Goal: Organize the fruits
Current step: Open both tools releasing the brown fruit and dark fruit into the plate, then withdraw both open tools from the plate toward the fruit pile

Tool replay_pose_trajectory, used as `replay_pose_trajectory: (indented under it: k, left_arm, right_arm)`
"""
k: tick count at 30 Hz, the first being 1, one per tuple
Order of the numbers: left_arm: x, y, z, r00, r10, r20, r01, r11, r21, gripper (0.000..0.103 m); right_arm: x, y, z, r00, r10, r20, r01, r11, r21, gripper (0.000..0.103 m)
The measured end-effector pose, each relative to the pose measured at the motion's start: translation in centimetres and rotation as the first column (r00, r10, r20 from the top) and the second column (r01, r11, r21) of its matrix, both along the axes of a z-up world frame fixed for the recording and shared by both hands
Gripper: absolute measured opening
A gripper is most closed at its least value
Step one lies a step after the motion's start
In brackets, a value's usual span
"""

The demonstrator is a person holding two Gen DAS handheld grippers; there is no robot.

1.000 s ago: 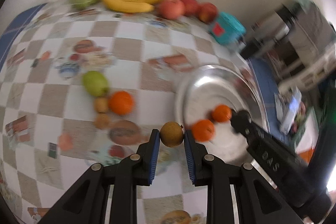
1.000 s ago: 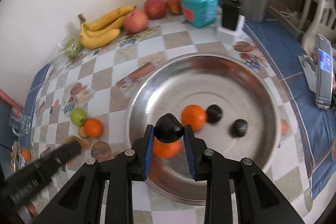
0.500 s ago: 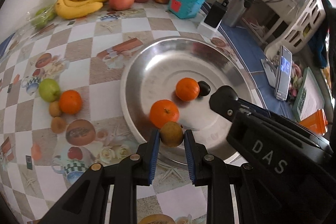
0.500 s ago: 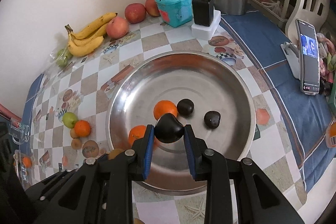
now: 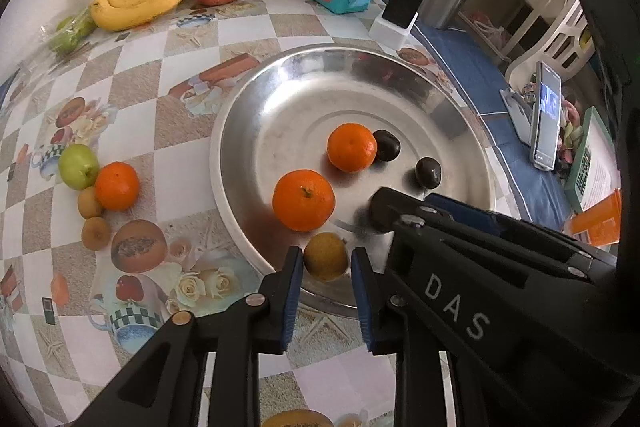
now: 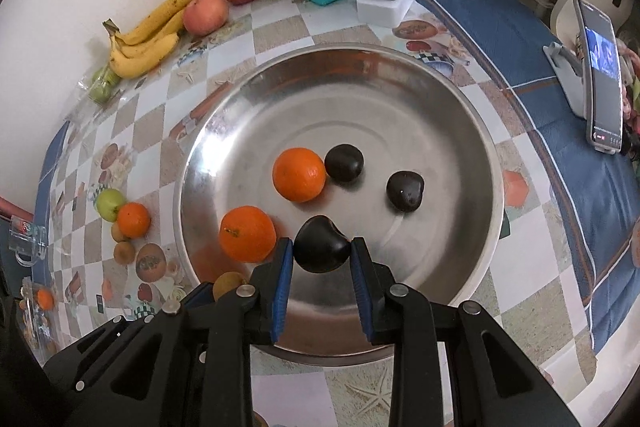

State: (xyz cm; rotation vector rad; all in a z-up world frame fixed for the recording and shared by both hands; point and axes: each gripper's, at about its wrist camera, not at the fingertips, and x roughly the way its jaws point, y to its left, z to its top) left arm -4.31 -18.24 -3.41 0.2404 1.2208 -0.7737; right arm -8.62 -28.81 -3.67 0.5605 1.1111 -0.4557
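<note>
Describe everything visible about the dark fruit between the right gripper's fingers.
The dark fruit is glossy, near-black and lumpy, roughly heart-shaped. It sits low inside the metal bowl, beside an orange, between the blue pads of the right gripper, whose jaws have just been opening. Whether the pads are touching it is unclear.

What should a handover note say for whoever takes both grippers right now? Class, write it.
Left gripper: jaws have just been opening, small brown fruit loose between them, over the steel bowl's near edge.
Right gripper: jaws have just been opening too, pads seemingly touching a dark fruit low in the bowl.
Done: two oranges and two dark fruits lie in the bowl.
Left: finish both releases, then fetch the green fruit, orange and two small brown fruits from the tablecloth.
</note>
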Motion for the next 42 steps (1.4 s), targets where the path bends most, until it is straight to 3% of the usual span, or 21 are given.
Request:
replay_pose_trajectory:
  k: [2, 10, 17, 23, 31, 37, 42]
  left_arm:
    - [0.0, -0.1, 0.0, 1.000, 0.000, -0.003, 0.000, 1.000, 0.001, 0.038]
    - [0.6, 0.6, 0.3, 0.999, 0.023, -0.029, -0.023, 1.000, -0.012, 0.047]
    - [3.1, 3.0, 0.5, 0.988, 0.151, -0.045, -0.151, 0.989, -0.001, 0.059]
    - [6.1, 6.5, 0.4, 0.945, 0.322, -0.055, -0.321, 0.947, 0.029, 0.064]
    - [8.6, 11.2, 1.5, 0.878, 0.478, -0.001, -0.478, 0.877, 0.048, 0.075]
    - [10.0, 14.1, 2.1, 0.823, 0.566, 0.036, -0.568, 0.821, 0.061, 0.094]
    - [10.5, 15.1, 2.3, 0.806, 0.585, 0.093, -0.592, 0.803, 0.076, 0.103]
  right_arm:
    - [0.1, 0.0, 0.1, 1.000, -0.003, 0.000, 0.003, 1.000, -0.007, 0.043]
    - [-0.1, -0.5, 1.0, 0.999, -0.025, 0.023, 0.026, 0.999, -0.030, 0.047]
    - [-0.3, -0.8, 1.3, 0.998, -0.047, 0.033, 0.048, 0.998, -0.037, 0.047]
    - [-0.1, -0.5, 1.3, 0.999, -0.037, 0.031, 0.038, 0.998, -0.041, 0.047]
    - [0.9, 1.3, 1.3, 0.999, 0.024, 0.026, -0.023, 0.998, -0.055, 0.047]
    - [1.9, 3.1, 1.4, 0.995, 0.091, 0.029, -0.089, 0.994, -0.070, 0.048]
    - [2.6, 4.3, 1.6, 0.991, 0.128, 0.032, -0.124, 0.986, -0.109, 0.070]
